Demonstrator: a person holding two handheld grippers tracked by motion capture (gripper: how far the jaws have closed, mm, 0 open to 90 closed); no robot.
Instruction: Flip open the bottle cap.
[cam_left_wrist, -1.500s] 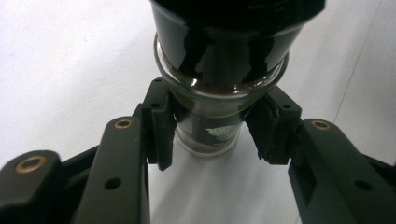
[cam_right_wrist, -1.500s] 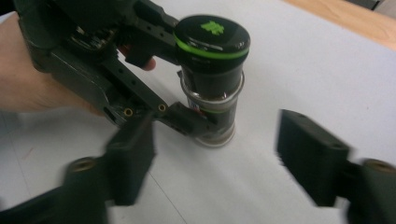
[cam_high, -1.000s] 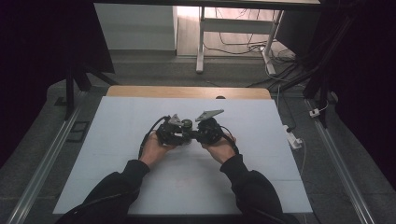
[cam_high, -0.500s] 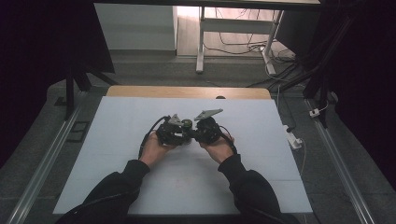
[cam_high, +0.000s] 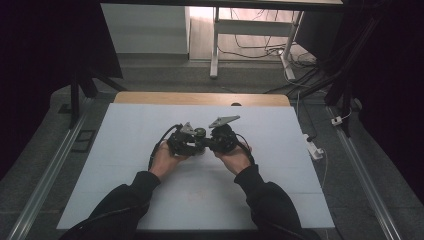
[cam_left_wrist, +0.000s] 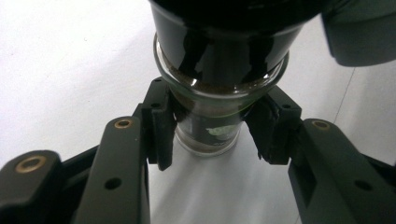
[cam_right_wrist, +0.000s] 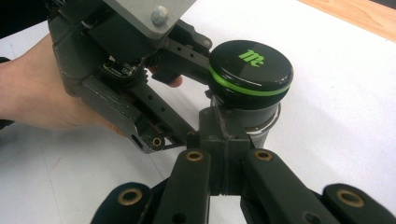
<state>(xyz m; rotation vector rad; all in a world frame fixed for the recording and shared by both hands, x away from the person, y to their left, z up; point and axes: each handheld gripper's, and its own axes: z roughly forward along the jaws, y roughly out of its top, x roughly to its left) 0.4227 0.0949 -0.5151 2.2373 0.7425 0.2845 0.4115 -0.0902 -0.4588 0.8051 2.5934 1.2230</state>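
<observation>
While the jar (cam_left_wrist: 208, 126) stood upright on the white surface (cam_high: 280, 165) between my hands, my left fingers (cam_left_wrist: 159, 126) held its glass body from both sides. My right fingers (cam_right_wrist: 223, 135) were shut tight, just beside its black lid (cam_right_wrist: 251, 74).

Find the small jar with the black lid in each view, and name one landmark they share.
High view: jar at table centre, between both tools.
Left gripper view: top centre, glass body between the jaws.
Right gripper view: right of centre, lid uppermost.
Shared landmark: the white table.
</observation>
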